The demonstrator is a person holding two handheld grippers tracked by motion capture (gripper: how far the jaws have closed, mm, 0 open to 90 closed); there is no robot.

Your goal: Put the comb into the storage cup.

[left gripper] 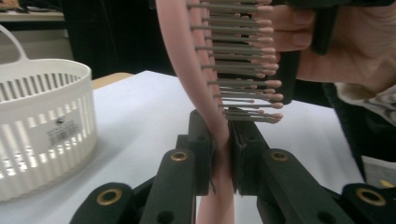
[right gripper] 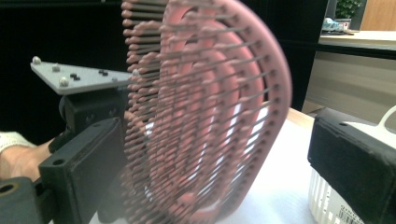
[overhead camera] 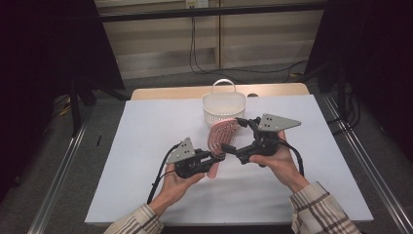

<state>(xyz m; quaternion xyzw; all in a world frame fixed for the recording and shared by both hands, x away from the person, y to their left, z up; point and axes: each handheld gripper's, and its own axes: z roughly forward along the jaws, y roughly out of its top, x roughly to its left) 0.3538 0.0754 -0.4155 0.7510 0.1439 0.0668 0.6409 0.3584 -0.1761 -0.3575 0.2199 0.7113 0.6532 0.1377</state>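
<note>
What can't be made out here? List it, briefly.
- Basket inside: the high view looks at its wall and the brush head crosses its front, so its contents cannot be told.
- Brush handle end: in the left gripper view it runs off the bottom edge between the left gripper's jaws.
- Right gripper contact: the bristles are blurred in the right gripper view, so whether either pad touches the brush is unclear.
- Basket label: too small to read.

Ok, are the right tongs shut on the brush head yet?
No, open. The right tongs straddle the pink hairbrush with gaps beside both pads; the left tongs clamp its handle.
</note>
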